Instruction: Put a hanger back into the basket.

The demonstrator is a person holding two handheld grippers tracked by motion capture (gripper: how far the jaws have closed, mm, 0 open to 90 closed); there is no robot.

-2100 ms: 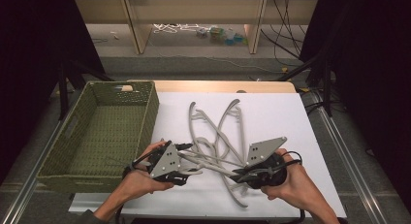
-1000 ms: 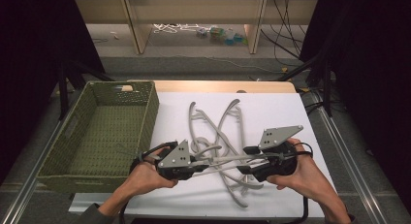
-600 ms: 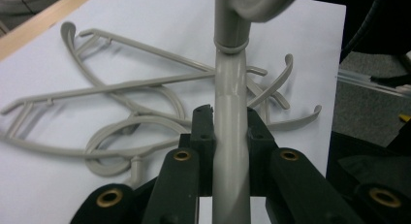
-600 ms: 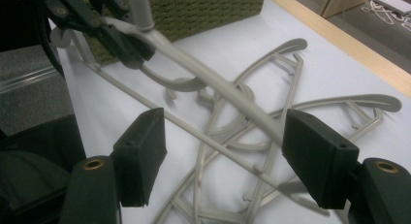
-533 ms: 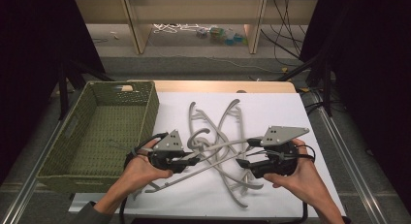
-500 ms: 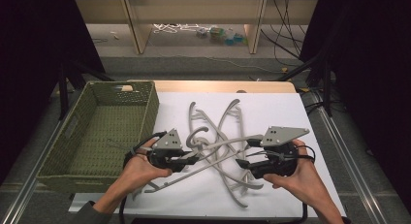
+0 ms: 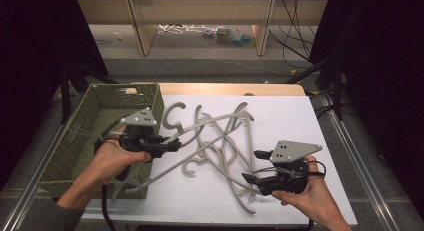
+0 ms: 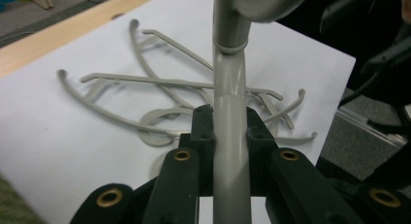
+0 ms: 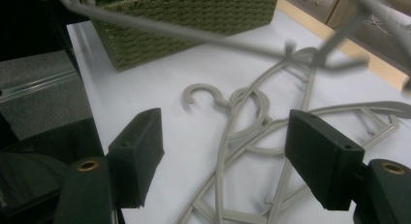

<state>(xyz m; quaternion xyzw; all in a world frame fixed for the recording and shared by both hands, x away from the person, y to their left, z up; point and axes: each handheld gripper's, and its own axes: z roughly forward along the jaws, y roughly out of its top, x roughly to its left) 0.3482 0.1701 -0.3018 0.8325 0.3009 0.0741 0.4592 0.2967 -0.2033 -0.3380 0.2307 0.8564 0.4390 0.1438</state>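
Observation:
My left gripper (image 7: 172, 144) is shut on a grey plastic hanger (image 7: 212, 122) and holds it lifted and tilted beside the green woven basket (image 7: 124, 87). In the left gripper view the hanger's bar (image 8: 228, 88) runs straight up between the closed jaws of the left gripper (image 8: 227, 127). Several more grey hangers (image 7: 225, 158) lie tangled on the white table top. My right gripper (image 7: 252, 166) hovers at the pile's lower right, open and holding nothing. The right gripper (image 9: 232, 146) looks over the lying hangers (image 9: 242, 117), with the lifted hanger (image 9: 194, 36) crossing above and the basket (image 9: 184, 10) beyond.
The white sheet (image 7: 290, 121) covers the table, with a wooden strip (image 7: 225, 89) along its far edge. The basket stands at the table's left side. Dark cables and stand legs (image 7: 330, 76) lie off the table to the right.
My left gripper has carried the hanger up and to the left, toward the basket. My right gripper has opened, let go of the hanger and dropped back to the lower right.

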